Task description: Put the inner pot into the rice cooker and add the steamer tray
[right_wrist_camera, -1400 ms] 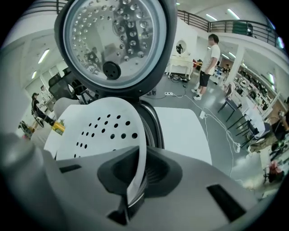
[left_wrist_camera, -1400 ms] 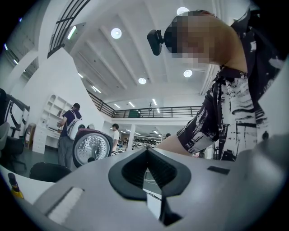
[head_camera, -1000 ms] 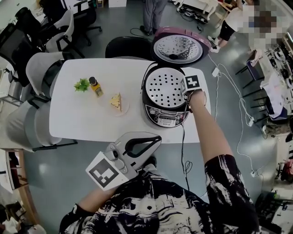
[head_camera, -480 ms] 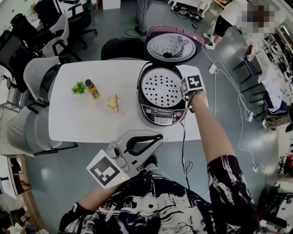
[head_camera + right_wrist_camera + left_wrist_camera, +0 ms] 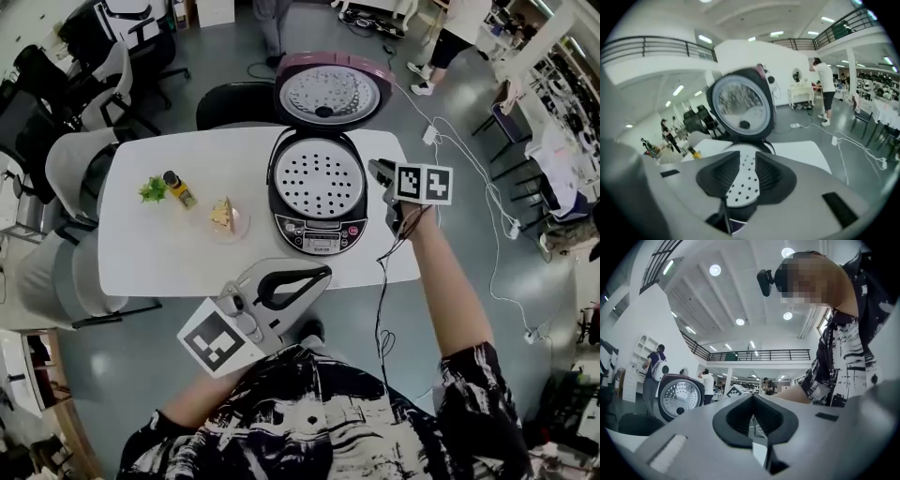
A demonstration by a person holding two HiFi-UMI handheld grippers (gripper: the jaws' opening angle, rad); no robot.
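On the white counter (image 5: 169,253) at the centre of the head view stands the rice cooker (image 5: 319,231), its control panel facing the lower edge of the frame and its lid (image 5: 333,94) tipped open toward the top. A perforated steamer tray (image 5: 317,178) sits level in the cooker's mouth and covers it, so what lies beneath it is hidden. Just right of the cooker, the right hand-held gripper (image 5: 379,170) hangs above the counter's right end, clear of the tray. Its jaws stand a little apart with nothing between the pads, and its own view shows the dotted tray through the narrow gap. The left hand-held gripper (image 5: 325,273) is low in the frame, off the counter's near edge, with its jaws closed tip to tip and empty. Left of the cooker a small plate with a wedge of cake (image 5: 223,216), a yellow bottle with a dark cap (image 5: 178,188) and a green leafy sprig (image 5: 153,189) lie in a loose row. Grey chairs (image 5: 75,150) stand at the counter's left side.
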